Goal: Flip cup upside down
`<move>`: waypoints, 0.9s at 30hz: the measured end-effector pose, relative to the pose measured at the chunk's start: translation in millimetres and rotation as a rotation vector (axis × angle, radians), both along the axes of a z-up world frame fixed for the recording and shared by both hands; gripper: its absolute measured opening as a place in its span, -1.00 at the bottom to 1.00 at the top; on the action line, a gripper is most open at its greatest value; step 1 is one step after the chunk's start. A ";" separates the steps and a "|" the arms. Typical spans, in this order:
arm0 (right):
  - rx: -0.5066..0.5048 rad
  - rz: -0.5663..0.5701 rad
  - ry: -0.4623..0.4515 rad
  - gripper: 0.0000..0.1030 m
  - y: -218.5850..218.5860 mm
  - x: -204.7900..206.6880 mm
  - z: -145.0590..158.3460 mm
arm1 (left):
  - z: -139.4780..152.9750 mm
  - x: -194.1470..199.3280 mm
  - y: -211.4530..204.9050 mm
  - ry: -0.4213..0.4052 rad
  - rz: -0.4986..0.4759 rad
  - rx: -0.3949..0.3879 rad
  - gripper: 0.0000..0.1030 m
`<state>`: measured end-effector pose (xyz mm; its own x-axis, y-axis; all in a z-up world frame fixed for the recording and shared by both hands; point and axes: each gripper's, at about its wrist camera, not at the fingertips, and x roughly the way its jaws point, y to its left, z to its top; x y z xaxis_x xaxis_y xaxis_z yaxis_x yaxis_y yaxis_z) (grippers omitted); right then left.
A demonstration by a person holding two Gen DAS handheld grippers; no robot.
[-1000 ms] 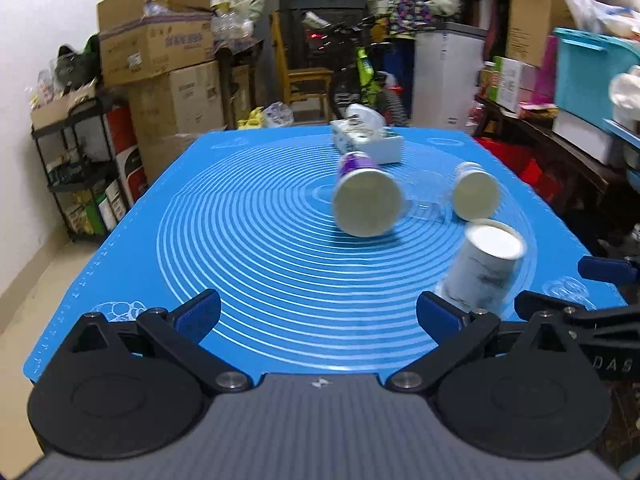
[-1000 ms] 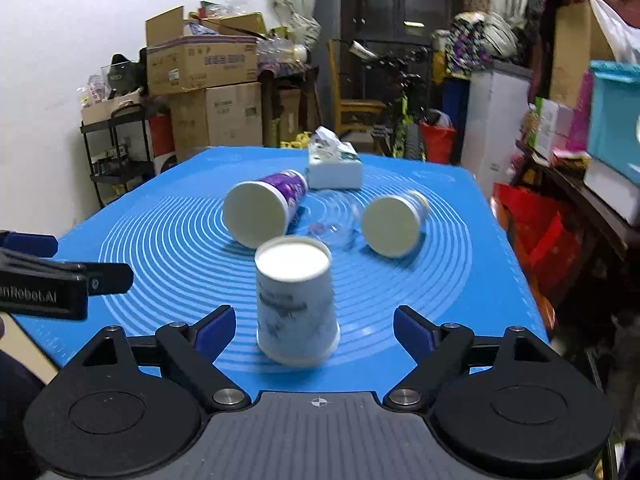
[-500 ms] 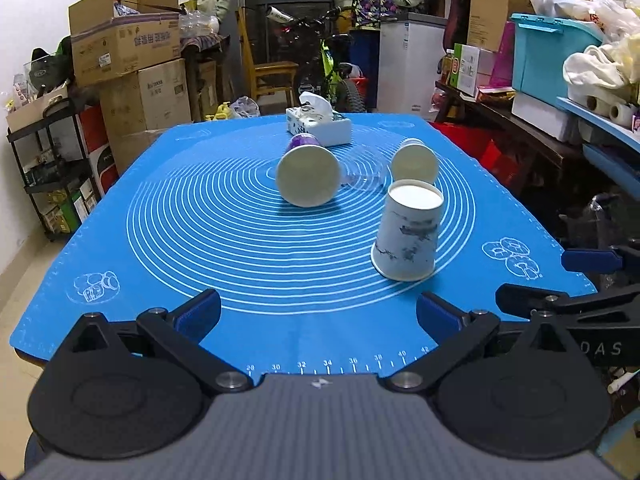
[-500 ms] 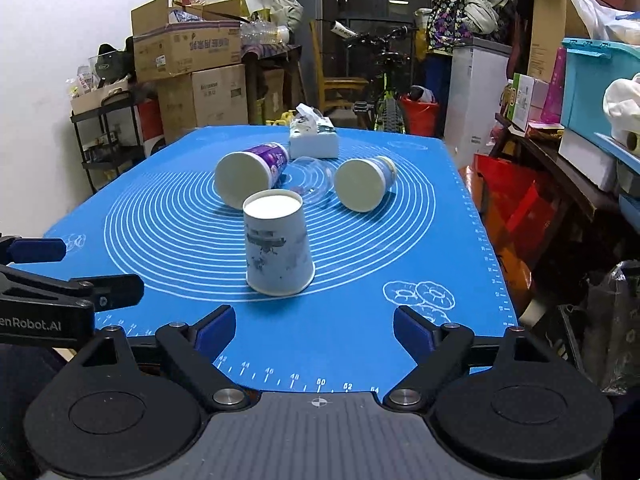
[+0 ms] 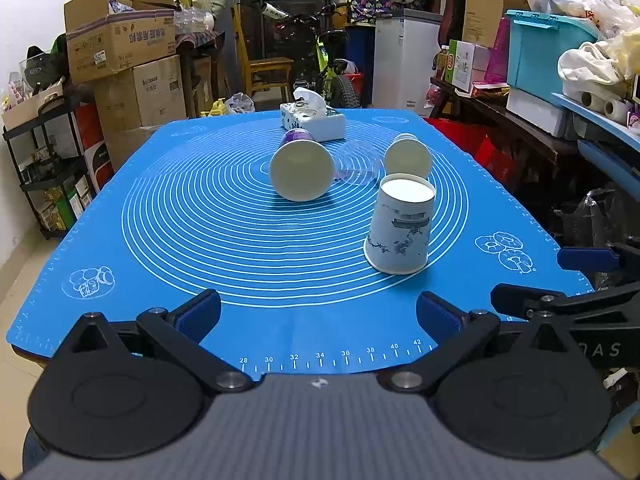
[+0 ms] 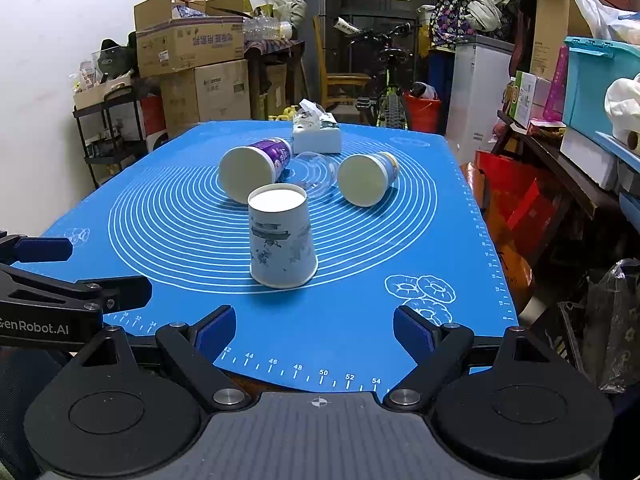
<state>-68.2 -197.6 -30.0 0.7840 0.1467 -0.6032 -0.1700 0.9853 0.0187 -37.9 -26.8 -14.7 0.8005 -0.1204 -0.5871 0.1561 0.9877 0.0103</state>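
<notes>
A white paper cup with a blue ink drawing (image 5: 402, 227) (image 6: 282, 242) stands upside down, base up, on the blue mat (image 5: 200, 216) (image 6: 160, 216). Behind it a purple-printed cup (image 5: 301, 168) (image 6: 252, 168) and a blue-printed cup (image 5: 408, 156) (image 6: 366, 178) lie on their sides, with a clear plastic cup (image 5: 356, 162) (image 6: 314, 168) between them. My left gripper (image 5: 318, 314) is open and empty at the mat's near edge. My right gripper (image 6: 314, 330) is open and empty, back from the upside-down cup; it also shows at the right of the left wrist view (image 5: 560, 280).
A white tissue box (image 5: 312, 118) (image 6: 316, 134) sits at the far end of the mat. Cardboard boxes (image 5: 120, 40) and a black shelf rack (image 5: 40, 160) stand at the left. A bicycle (image 6: 384, 80), a white cabinet and shelves with bins (image 5: 552, 52) crowd the back and right.
Both grippers have drawn back from the table toward the near edge, staying open. The upside-down cup stands free where it was and now looks farther away.
</notes>
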 end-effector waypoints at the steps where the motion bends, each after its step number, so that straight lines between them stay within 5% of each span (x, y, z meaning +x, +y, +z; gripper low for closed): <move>1: 0.001 -0.001 0.001 0.70 -0.4 -0.5 -0.1 | 0.3 0.4 -0.6 0.000 -0.001 0.002 0.99; 27: 0.009 -0.002 0.021 0.70 -5.1 -0.4 -3.4 | 0.6 -1.4 -3.4 -0.008 -0.014 0.018 0.99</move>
